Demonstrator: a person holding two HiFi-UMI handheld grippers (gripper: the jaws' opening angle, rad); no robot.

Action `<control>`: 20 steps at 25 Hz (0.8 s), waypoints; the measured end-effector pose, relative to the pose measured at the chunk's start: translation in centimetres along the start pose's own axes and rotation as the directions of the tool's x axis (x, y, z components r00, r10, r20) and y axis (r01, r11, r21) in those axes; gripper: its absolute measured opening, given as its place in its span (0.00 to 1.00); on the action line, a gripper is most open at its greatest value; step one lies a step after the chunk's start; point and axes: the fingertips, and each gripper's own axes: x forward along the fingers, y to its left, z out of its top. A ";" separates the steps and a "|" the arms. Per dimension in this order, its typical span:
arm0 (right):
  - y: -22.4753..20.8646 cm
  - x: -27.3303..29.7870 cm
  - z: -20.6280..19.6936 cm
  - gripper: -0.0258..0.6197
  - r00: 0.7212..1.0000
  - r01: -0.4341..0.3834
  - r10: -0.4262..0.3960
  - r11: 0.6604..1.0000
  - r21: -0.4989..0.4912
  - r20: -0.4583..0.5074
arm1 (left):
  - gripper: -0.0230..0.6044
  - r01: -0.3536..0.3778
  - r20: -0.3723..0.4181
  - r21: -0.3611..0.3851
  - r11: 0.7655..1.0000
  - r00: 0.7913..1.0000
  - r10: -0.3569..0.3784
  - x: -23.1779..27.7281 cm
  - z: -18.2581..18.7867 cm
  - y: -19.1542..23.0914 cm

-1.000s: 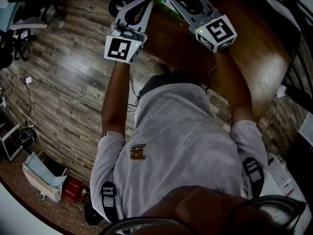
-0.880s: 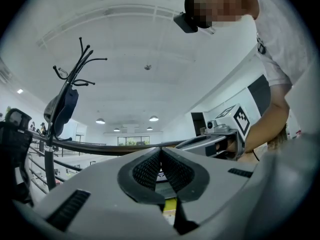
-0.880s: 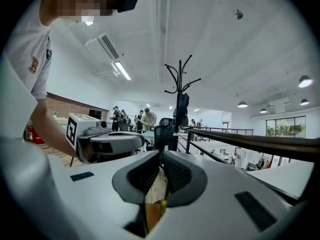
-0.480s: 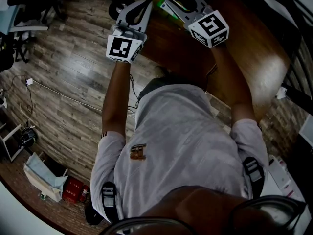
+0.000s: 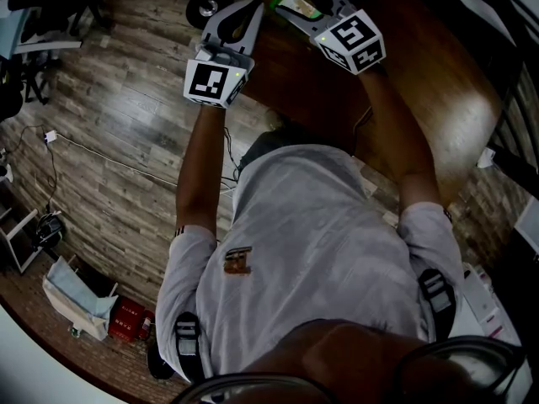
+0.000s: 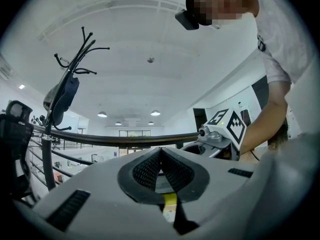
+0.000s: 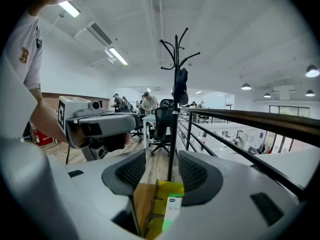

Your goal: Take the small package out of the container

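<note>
Both tools are up in the air, tips close together over the brown counter [image 5: 438, 82]. The left tool [image 6: 160, 154] has its jaws pressed together, pinching a thin yellow edge of the container [image 7: 165, 188], which sits low at the jaw base. The right tool [image 7: 162, 156] has its jaws spread wide and grips nothing. Between them, down near their base, the yellow container stands open, brown flap to the side, with the white-and-green small package [image 7: 172, 209] tucked inside.
</note>
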 end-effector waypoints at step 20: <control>-3.7 5.4 -10.6 0.50 0.935 -0.018 0.031 0.999 0.038 -0.353 | 0.07 0.013 -0.010 -0.022 1.000 1.000 -0.013 2.4 -3.5 2.6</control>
